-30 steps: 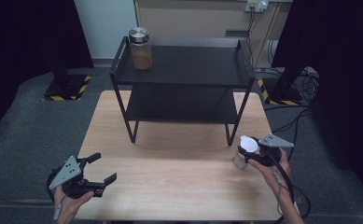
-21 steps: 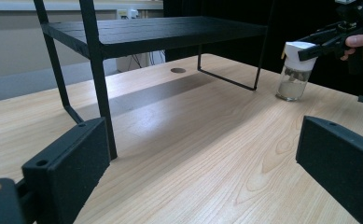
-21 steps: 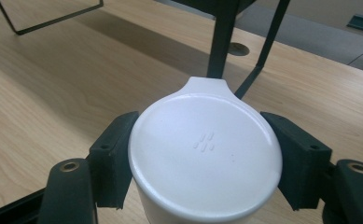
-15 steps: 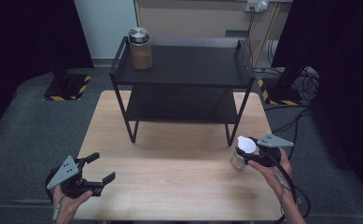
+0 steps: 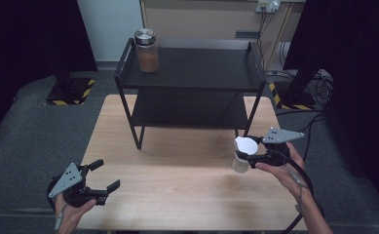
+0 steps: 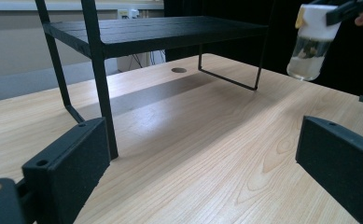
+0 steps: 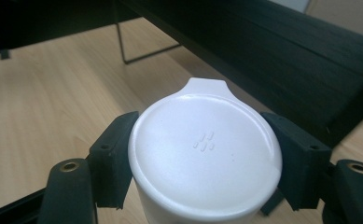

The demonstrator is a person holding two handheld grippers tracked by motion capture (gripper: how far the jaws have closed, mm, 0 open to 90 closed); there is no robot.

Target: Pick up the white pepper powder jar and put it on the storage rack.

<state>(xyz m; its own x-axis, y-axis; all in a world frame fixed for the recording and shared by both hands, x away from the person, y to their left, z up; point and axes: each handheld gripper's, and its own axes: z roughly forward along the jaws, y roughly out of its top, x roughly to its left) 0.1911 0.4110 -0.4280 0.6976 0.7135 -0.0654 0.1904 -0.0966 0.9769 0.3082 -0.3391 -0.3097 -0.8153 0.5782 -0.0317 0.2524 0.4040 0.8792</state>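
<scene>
The right gripper (image 5: pixel 249 150) had its jaws clamped on the white lid of a small clear jar (image 5: pixel 240 155), held clear of the wooden table (image 5: pixel 177 180) at its right side, just near of the black two-tier shelf (image 5: pixel 192 68). The left gripper (image 5: pixel 99 183) sat at the near left corner, jaws spread wide and empty. A lidded jar of brown powder (image 5: pixel 146 51) stood on the shelf's top tier, far left.
</scene>
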